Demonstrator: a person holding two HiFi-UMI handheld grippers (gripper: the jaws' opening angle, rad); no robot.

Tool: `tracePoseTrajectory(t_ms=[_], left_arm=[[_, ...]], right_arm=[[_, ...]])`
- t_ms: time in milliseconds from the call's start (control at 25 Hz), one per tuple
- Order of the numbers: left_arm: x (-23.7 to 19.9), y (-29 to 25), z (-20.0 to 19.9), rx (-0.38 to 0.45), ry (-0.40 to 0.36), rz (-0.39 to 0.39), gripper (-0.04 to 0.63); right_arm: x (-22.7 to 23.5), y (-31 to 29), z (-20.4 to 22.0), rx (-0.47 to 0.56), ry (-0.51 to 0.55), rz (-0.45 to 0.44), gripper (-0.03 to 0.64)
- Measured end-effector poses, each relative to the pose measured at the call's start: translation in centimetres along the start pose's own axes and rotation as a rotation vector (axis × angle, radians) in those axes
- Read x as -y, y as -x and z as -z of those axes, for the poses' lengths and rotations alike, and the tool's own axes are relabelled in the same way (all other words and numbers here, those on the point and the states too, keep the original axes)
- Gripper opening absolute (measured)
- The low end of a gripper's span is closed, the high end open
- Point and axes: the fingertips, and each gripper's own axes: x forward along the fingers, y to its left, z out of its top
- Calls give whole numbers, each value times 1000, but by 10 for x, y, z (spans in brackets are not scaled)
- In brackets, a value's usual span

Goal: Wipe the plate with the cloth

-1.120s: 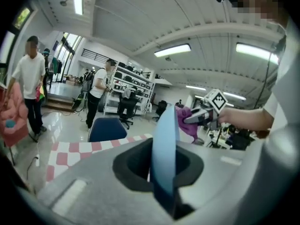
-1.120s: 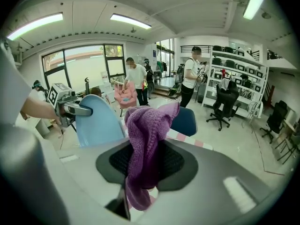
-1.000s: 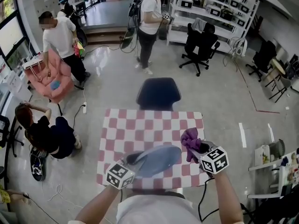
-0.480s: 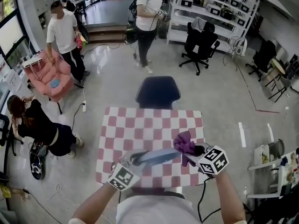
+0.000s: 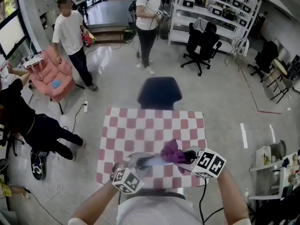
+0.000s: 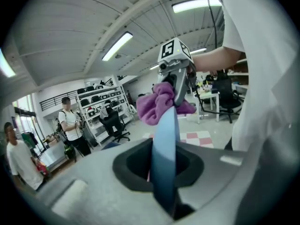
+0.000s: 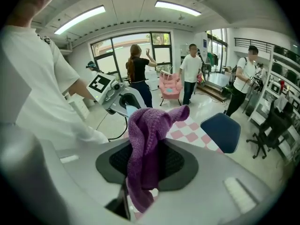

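Left gripper (image 5: pixel 134 163) is clamped on the plate (image 6: pixel 164 139) at its near rim and holds it edge-on above the near edge of the checked table (image 5: pixel 140 125). Right gripper (image 5: pixel 188 154) pinches the purple cloth (image 7: pixel 145 144), bunched, touching the plate's right side. Plate is likely stiff, smooth, slippery, breakable: hold firm at the rim. Cloth is soft, light, floppy: grip a bunched fold. No brand or readable writing, only square markers on the gripper cubes.

The pale blue plate (image 5: pixel 154 160) is clear of the tabletop (image 5: pixel 140 125), tilted almost edge-on, its rim clamped in the left hand-held gripper (image 5: pixel 135 162). The bunched purple knit cloth (image 5: pixel 172 152), pinched in the right hand-held gripper (image 5: pixel 185 155), lies against the plate's far edge.
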Motion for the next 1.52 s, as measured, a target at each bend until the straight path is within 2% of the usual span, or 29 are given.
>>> tracePoseTrajectory(t_ms=[160, 320, 440, 600, 840, 1080, 1320, 1520], left_arm=[[4, -5, 0, -14, -50, 21, 37], [12, -11, -2, -38, -151, 41, 37], [16, -17, -5, -48, -232, 41, 37], [12, -20, -7, -44, -284, 22, 37], [7, -15, -10, -8, -352, -29, 37], [-11, -10, -8, 43, -360, -71, 37], [-26, -9, -16, 87, -439, -109, 37], [-27, -5, -31, 127, -506, -135, 37]], right_arm=[[-14, -6, -17, -7, 61, -72, 123], [-30, -15, -29, -46, 126, -157, 123], [-36, -24, -37, -67, 161, -186, 123], [-35, -28, -45, -74, 179, -202, 123], [-20, -22, -33, -65, 114, -205, 123], [21, -14, -7, -67, -3, -145, 123], [67, -12, 26, -50, -143, -105, 123], [93, -12, 45, -68, -206, -78, 123]])
